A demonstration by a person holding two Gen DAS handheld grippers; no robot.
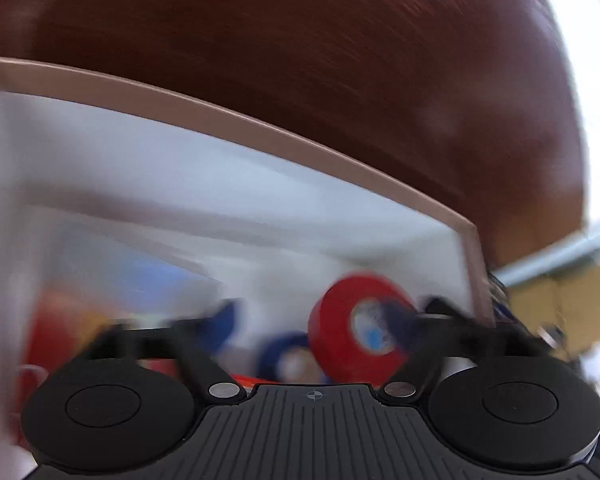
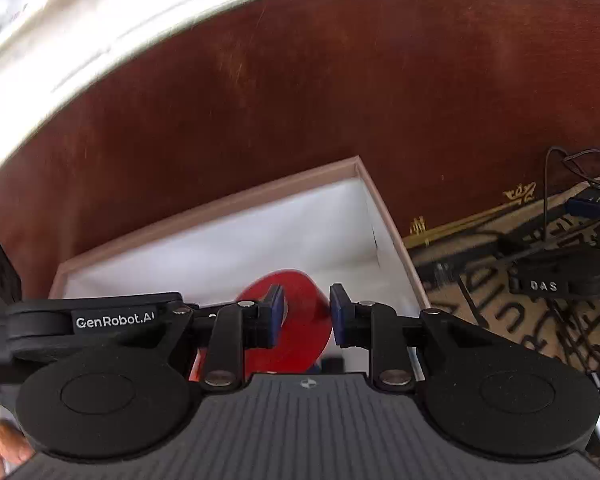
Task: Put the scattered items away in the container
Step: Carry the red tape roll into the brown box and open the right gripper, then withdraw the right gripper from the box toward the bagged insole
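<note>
The red tape roll (image 2: 296,320) sits on edge inside the white box (image 2: 284,188) on the brown counter (image 2: 340,80). To finish this drop well, lift the right gripper (image 2: 306,312) straight up without nudging the roll. Its jaws stand apart, flanking the roll; contact is unclear. The left gripper (image 1: 316,316) is blurred, jaws wide apart above the box, holding nothing; a blue roll (image 1: 288,356) lies below.

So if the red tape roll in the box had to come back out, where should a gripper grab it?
Probably across the red roll band, one finger through its core hole, coming from above: it stands tilted on edge in the box, walls close.
</note>
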